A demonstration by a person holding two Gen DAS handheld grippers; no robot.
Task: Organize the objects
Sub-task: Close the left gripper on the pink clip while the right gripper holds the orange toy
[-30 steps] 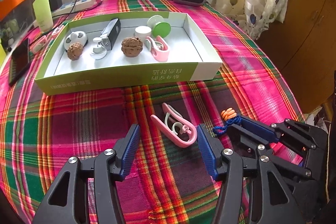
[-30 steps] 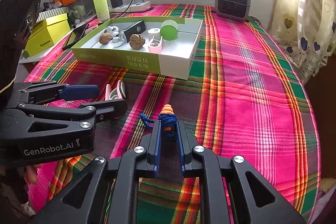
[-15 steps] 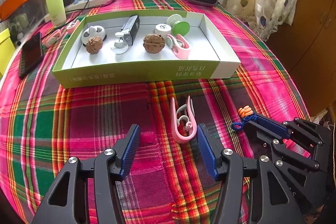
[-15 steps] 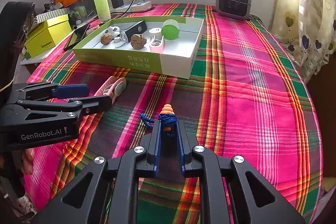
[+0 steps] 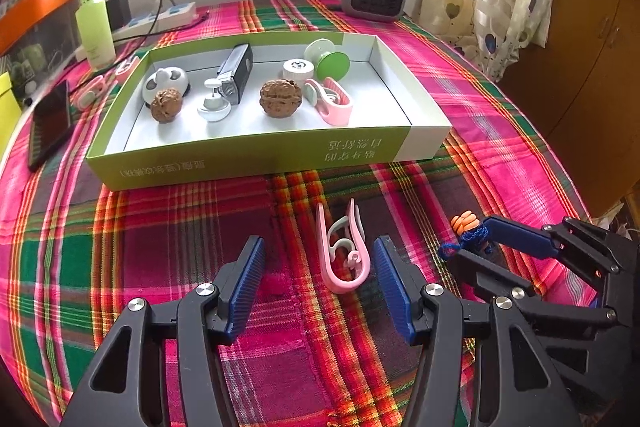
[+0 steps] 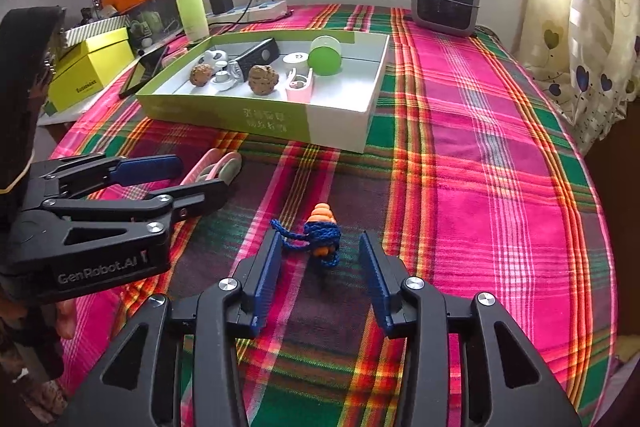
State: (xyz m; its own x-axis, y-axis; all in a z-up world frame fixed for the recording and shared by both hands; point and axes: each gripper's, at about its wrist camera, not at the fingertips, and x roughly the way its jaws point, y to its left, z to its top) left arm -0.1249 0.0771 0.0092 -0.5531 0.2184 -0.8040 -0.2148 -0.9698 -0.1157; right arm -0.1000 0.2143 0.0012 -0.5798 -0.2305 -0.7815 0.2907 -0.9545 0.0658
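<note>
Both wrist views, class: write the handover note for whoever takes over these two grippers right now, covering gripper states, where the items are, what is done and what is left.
Left gripper: open, low over the plaid cloth, with the pink clip between its fingers, not gripped.
Right gripper: jaws opening; the orange earplugs with blue cord lie on the cloth between the fingers, untouched by the pads.
Done: the green-and-white box already holds two walnuts, another pink clip, a green-topped container and other small items.
Left: grip the clip and the earplugs and place both in the box.
</note>
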